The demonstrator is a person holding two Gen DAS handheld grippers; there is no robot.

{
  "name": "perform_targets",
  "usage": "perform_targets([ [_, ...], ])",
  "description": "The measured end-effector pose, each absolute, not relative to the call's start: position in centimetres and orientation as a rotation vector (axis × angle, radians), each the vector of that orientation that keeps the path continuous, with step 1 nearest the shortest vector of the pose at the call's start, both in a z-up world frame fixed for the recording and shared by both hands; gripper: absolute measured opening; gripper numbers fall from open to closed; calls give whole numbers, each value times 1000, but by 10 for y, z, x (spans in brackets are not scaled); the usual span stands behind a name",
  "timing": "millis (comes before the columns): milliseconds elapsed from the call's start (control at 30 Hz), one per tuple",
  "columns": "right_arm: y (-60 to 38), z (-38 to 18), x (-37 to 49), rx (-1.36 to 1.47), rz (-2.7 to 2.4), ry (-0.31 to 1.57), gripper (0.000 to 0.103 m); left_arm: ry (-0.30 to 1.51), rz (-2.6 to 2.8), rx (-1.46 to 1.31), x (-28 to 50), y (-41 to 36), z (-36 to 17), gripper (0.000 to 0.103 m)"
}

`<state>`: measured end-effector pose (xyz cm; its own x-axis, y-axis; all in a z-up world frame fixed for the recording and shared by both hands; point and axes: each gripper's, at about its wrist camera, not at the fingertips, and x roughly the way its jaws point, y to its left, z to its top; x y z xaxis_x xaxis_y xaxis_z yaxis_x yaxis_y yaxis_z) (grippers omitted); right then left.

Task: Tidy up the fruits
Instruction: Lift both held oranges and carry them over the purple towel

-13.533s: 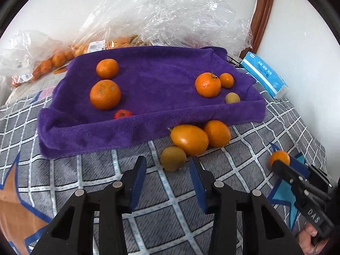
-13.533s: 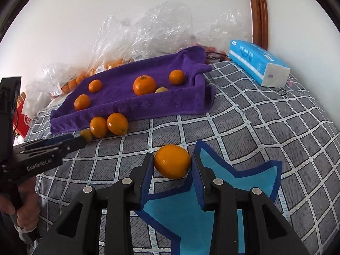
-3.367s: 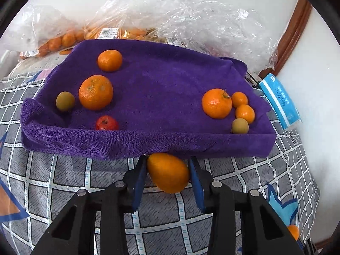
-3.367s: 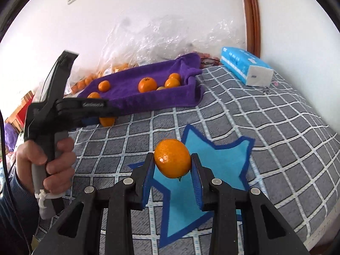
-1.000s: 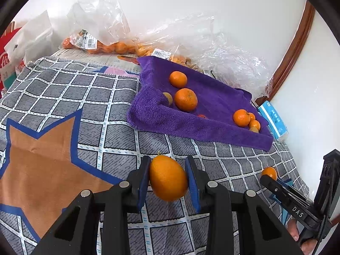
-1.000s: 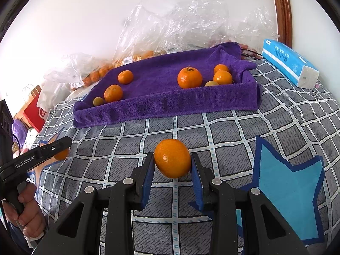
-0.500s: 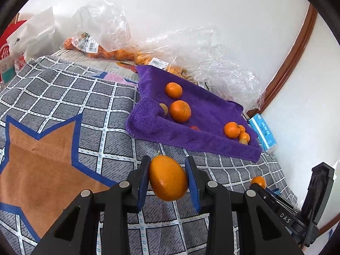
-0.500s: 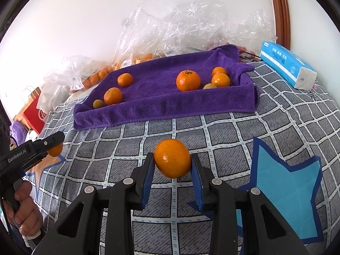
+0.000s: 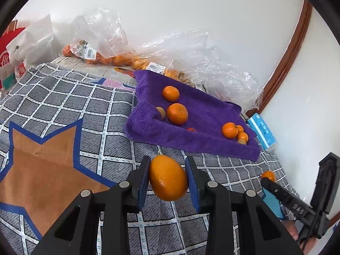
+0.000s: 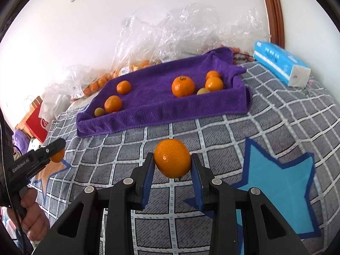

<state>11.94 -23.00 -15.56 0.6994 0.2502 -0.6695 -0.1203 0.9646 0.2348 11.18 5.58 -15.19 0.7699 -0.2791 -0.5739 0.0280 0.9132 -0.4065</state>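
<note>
While both grippers' fingers clamp an orange point(image 9: 168, 178) and a mandarin point(image 10: 172, 158) sidewise at 3 and 9 o'clock, the firm, smooth-skinned fruit likely bruises under squeeze.

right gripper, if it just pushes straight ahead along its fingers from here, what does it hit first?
Probably the checked grey blanket just short of the purple towel, since the right gripper, shut on an orange, points downward. If its line runs shallower, the towel's front fold comes first; depth is unclear.

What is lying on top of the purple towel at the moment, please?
On the purple towel lie five oranges, such as the largest orange, and two small yellowish-green fruits. A small red fruit shows only in the left wrist view; the towel's raised front fold hides it otherwise.
</note>
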Motion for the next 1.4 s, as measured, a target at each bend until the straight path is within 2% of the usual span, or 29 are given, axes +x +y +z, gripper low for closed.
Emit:
perform_targets([
  [233, -228, -134, 119, 134, 197, 744, 34, 694, -178, -386, 113, 56, -143, 31],
  [1000, -218, -89, 137, 93, 225, 694, 34, 673, -180, -318, 115, 40, -59, 31],
  [1400, -215, -72, 151, 78, 225, 657, 34, 658, -195, -289, 133, 30, -44, 31],
])
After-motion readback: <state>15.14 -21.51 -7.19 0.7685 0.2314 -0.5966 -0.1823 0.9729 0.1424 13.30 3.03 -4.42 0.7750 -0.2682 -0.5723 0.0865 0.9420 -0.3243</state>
